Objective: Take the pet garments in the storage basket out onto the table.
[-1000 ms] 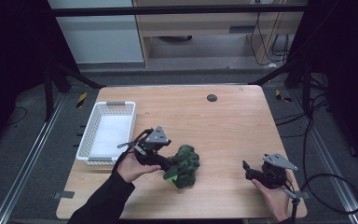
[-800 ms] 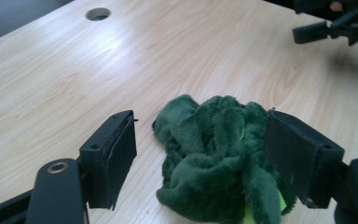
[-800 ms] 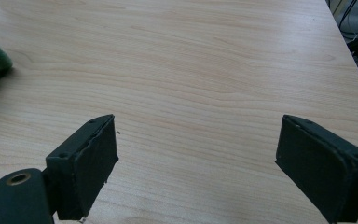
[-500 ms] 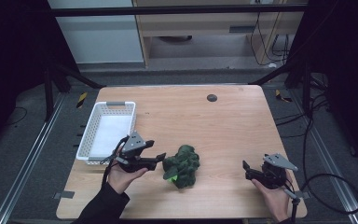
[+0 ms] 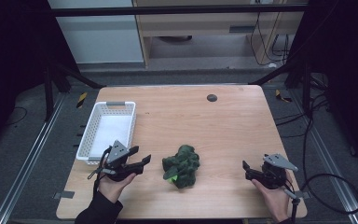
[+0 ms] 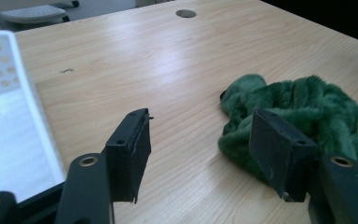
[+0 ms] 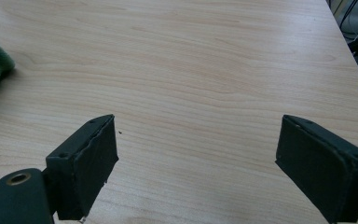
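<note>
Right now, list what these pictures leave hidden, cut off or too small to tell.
- Green plush cloth: the high view is too small to tell what it is; the left gripper view has a jaw across it, and the right gripper view cuts it at the left edge.
- White basket: cut by the left edge in the left gripper view.
- Dark round spot on the table: too small to identify.

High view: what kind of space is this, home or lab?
Likely a lab or data-collection rig, not a home: a bare wooden table set inside a black metal frame, loose cables on the floor, and a person holding instrumented grippers.
</note>
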A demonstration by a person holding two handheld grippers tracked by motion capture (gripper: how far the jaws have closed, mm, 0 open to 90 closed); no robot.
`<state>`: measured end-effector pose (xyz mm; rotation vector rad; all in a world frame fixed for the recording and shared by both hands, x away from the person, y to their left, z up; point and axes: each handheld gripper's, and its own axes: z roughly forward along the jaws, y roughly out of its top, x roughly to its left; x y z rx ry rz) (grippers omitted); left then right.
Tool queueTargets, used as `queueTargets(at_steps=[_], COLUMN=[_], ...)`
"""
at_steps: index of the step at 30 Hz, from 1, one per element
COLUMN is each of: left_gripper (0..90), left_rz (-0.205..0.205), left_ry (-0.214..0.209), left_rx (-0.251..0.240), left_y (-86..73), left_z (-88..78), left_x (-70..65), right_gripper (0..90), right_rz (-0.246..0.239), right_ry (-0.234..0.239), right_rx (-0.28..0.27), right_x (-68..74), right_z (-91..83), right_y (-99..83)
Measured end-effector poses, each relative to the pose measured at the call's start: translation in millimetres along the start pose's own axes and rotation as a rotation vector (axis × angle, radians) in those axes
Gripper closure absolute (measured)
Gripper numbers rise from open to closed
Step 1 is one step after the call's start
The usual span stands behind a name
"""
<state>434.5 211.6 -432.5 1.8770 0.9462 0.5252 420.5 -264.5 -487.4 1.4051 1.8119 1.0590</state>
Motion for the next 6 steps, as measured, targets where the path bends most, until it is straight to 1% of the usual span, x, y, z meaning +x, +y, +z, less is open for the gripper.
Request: queueTargets(at_steps=[1, 3, 6], left_gripper=[35.9, 35.8, 35.4], left_rz=[-0.006, -0.015, -0.027], left_ry=[0.001, 0.002, -0.011], left_rx=[-0.001, -0.008, 0.002], left_y=[-3.1, -9.6, -19.5], left_z=[-1.3, -4.9, -9.0], left_x=[0.8, 2.4, 4.1], right_gripper=[12.4, 12.4, 12.4], right_rz=[-0.003, 0.002, 0.002], right_ry=[0.001, 0.003, 0.005], right_rx=[-0.001, 0.000, -0.002], right_x=[0.0, 0.3, 0.5], right_z=[0.0, -0.4, -0.9], right_y=[-0.2, -0.1, -0.5])
